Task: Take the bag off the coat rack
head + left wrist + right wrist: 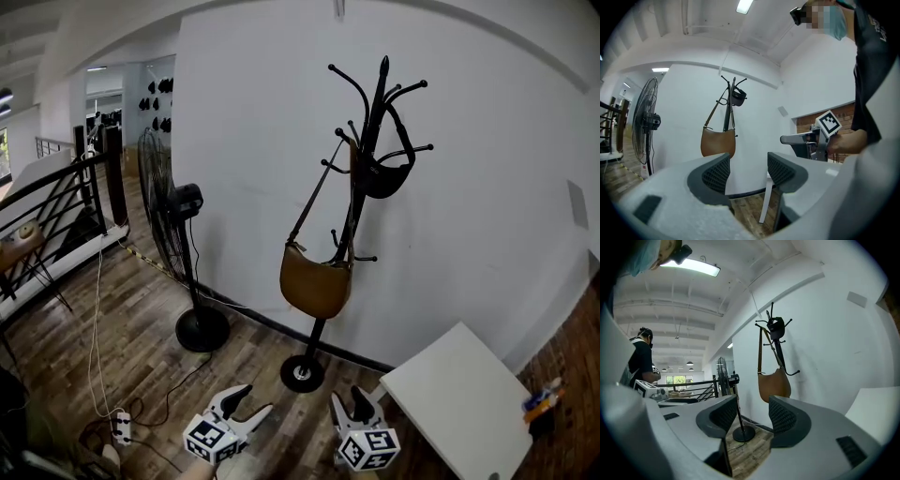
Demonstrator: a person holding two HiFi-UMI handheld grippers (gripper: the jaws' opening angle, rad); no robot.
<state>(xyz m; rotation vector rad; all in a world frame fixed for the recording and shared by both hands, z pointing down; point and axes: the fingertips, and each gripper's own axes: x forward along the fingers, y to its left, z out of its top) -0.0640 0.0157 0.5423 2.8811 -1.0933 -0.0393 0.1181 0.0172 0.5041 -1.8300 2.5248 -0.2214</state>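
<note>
Head view shows left gripper [255,398] and right gripper [349,401] fingers apart, empty.

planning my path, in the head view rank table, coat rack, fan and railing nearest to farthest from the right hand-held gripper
1. table, just right of the right hand-held gripper
2. coat rack, ahead by the wall
3. fan, ahead left
4. railing, far left

Wood floor [84,328] with coat rack base [302,372], fan base [202,330], white table [459,394] and 1 power strip [121,427]
</note>
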